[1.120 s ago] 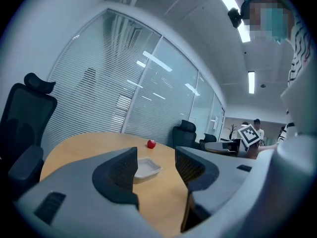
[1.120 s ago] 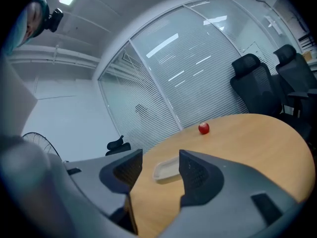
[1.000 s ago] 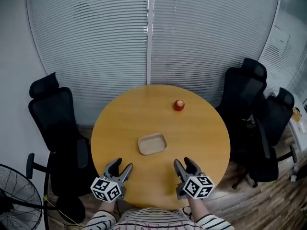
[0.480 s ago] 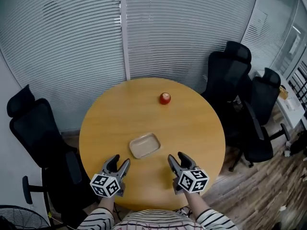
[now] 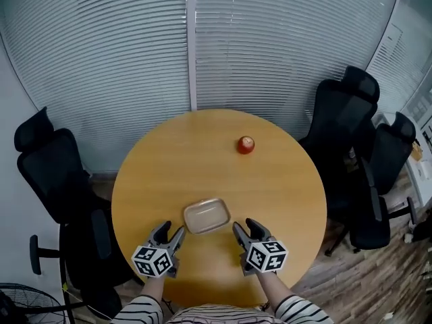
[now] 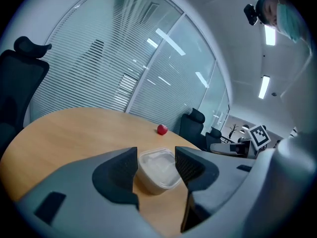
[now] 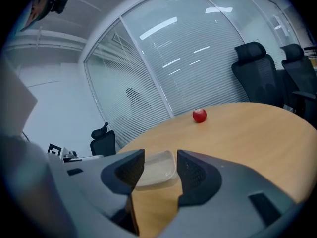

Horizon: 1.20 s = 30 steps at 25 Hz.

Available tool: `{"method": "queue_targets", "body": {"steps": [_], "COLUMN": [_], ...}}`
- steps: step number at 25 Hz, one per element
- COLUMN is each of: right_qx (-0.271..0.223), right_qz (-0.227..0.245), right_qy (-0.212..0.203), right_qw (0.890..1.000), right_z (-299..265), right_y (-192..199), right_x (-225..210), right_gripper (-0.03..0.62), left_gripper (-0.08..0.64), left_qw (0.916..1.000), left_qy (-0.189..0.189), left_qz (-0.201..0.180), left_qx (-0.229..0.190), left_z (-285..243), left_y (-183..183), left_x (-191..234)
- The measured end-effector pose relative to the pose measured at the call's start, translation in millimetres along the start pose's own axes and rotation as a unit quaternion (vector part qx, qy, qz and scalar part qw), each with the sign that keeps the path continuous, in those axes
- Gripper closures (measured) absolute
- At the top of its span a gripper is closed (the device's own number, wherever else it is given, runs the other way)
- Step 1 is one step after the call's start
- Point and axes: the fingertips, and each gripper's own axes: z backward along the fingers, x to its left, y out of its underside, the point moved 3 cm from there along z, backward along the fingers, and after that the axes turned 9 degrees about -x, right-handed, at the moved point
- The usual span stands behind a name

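L gripper (image 5: pixel 170 230) wide, empty | R gripper (image 5: pixel 245 226) wide, empty | both just near-side of tray (image 5: pixel 206 216) | apple (image 5: pixel 246 144) far on table (image 5: pixel 283 187)

We could read no words, brands, numbers or signs on anything in these views. The only print was the black-and-white square markers (image 5: pixel 154 260) on the cubes of the left tongs (image 5: pixel 170 232) at seven o'clock and the right tongs (image 5: pixel 246 227) at five o'clock in the head view. They bore no letters or digits.
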Motion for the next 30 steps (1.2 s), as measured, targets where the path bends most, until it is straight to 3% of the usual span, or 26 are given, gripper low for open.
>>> {"method": "queue_targets", "body": {"steps": [14,30], "right_qx": [0.037,0.048], "right_qz": [-0.009,0.019], "right_qy": [-0.052,-0.07], "right_qw": [0.998,0.996], "right_z": [-78.4,-99.7], "right_y": [28.0,47.4], "right_x": [-23.8,-18.5], "right_gripper": [0.413,0.42], "left_gripper": [0.344,0.344], "left_qw": [0.9978,0.997], "left_qy": [-0.057,-0.055], "left_qz": [0.023,0.041], "left_qx": [0.024,0.034], "left_z": [-56.1,-67.7], "left_y": [38.2,55.3], "left_x": [24.8,30.1]}}
